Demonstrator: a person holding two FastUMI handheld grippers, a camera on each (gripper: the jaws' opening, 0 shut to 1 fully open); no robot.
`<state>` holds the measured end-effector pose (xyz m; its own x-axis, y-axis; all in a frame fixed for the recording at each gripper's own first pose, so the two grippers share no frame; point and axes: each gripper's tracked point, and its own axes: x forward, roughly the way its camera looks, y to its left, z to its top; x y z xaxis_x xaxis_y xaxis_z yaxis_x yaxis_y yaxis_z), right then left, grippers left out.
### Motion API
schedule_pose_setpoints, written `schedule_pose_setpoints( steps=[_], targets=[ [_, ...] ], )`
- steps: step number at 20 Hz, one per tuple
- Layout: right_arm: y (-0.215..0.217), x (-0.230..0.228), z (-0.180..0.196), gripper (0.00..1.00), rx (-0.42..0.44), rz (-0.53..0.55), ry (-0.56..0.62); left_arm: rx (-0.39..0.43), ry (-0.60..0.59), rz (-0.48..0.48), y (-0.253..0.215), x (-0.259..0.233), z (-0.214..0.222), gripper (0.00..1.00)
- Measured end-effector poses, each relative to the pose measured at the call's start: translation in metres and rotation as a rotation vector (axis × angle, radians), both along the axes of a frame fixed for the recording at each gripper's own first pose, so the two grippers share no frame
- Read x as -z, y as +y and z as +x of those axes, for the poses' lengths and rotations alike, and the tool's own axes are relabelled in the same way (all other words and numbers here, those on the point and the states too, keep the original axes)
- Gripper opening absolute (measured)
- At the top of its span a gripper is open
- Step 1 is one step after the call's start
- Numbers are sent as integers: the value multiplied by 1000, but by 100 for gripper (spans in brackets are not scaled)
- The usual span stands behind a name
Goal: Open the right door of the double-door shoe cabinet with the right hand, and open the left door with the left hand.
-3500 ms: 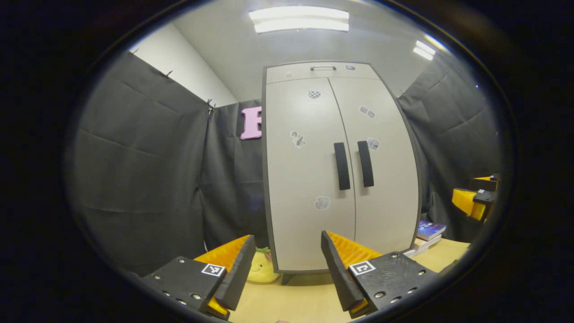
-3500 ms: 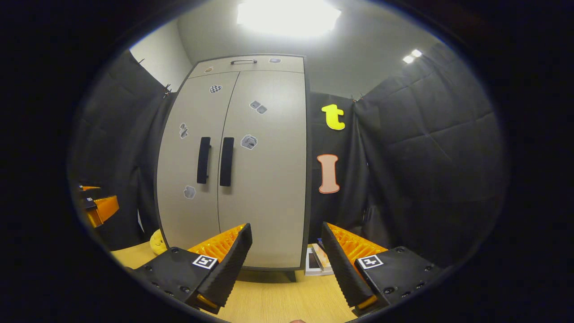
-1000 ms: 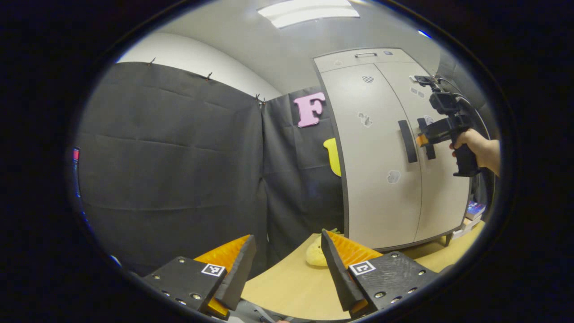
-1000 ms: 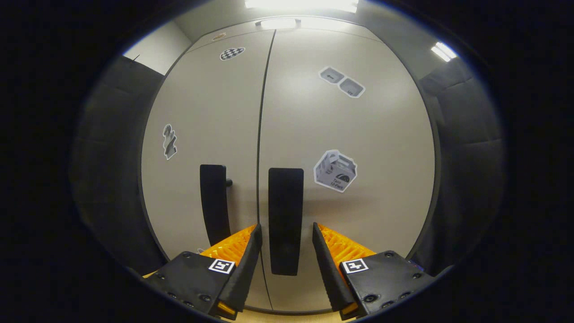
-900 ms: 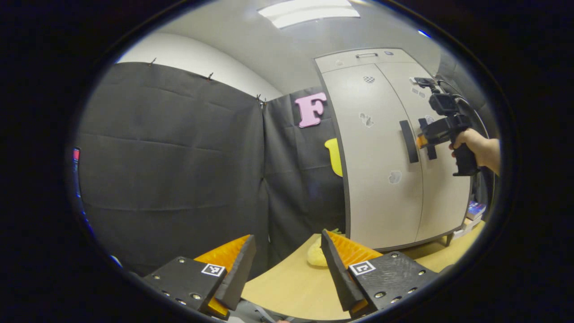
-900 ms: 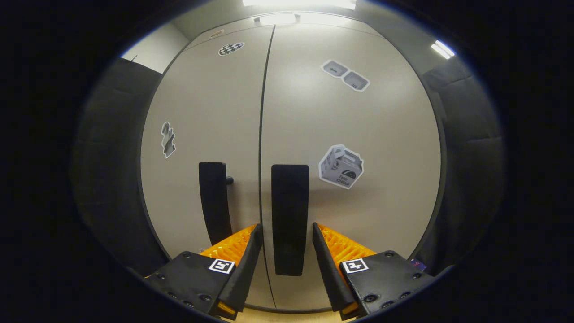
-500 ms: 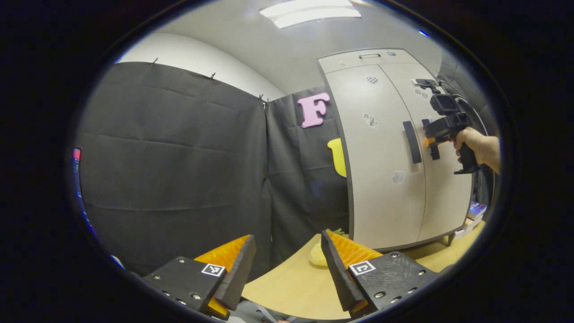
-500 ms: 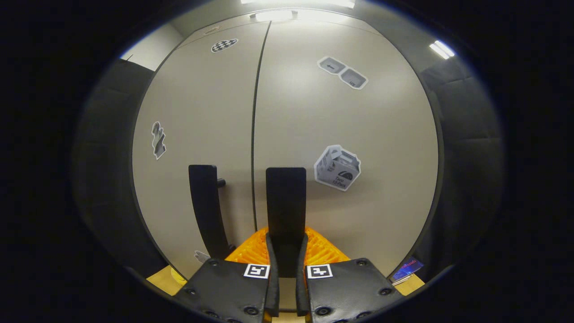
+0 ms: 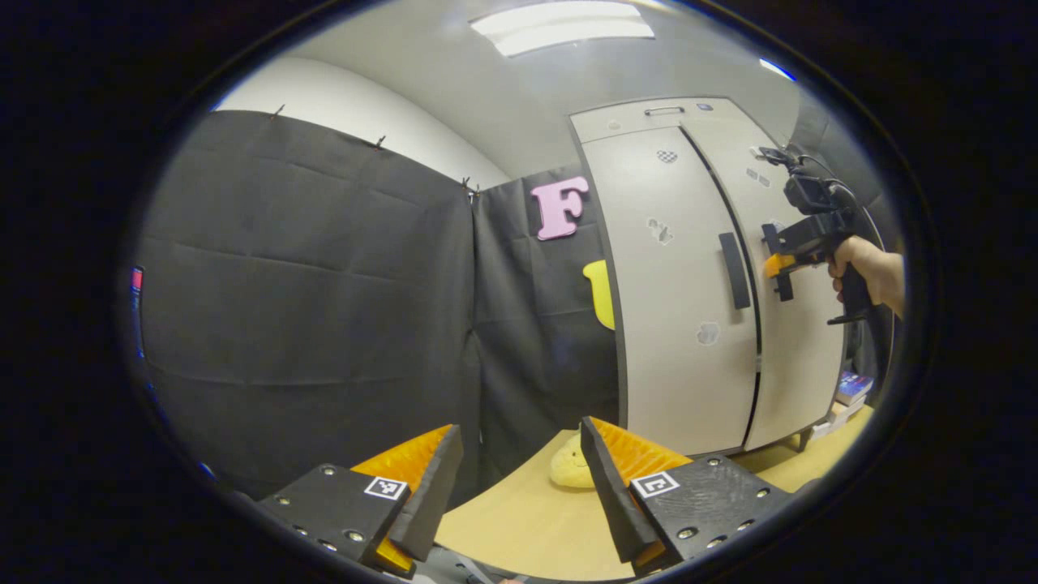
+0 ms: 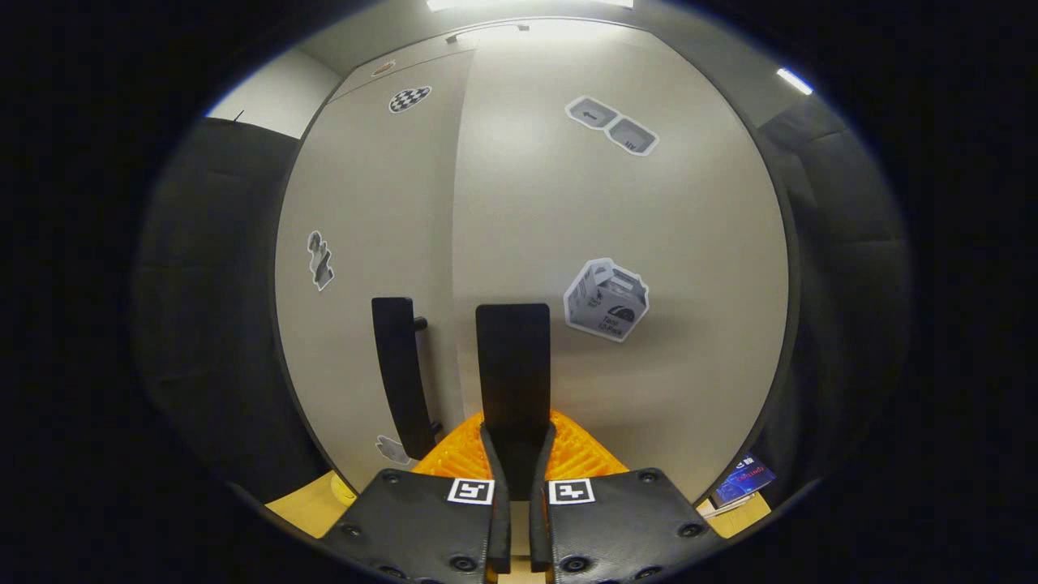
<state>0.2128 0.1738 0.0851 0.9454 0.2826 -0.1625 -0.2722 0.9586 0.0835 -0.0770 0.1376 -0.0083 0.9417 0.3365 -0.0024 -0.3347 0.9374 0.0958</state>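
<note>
Right gripper (image 10: 514, 442): jaws clamped on right handle (image 10: 512, 369), low on the bar; placed for a straight pull.
Right door (image 10: 632, 243): ajar; dark gap at centre seam in left gripper view (image 9: 799, 341); judged early in swing.
Left door (image 9: 677, 284): shut, flush; left handle (image 9: 734, 270) untouched.
Left gripper (image 9: 519, 487): jaws open, empty, held back over bench (image 9: 519, 519), well apart from cabinet (image 9: 649, 122); judged waiting its turn.
Hand (image 9: 864, 272): on right gripper's grip, beside right door.
Plush (image 9: 572, 466): on bench by cabinet foot, clear of left door's swing as far as can be judged.
</note>
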Motion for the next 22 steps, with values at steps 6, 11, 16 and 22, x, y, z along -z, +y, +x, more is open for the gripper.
schedule_pose_setpoints(
  steps=[6,11,16,22],
  targets=[
    [-8,-1,-21,11,-41,17,19,54,-15,3,-19,-7,7,85],
    [-24,-3,-45,10,-50,32,17,90,-19,1,-34,-9,9,84],
    [-41,-3,-65,8,-76,41,29,129,-21,-2,-54,-11,13,84],
    [-69,-4,-89,10,-82,37,21,179,-26,2,-78,-12,17,84]
  ],
)
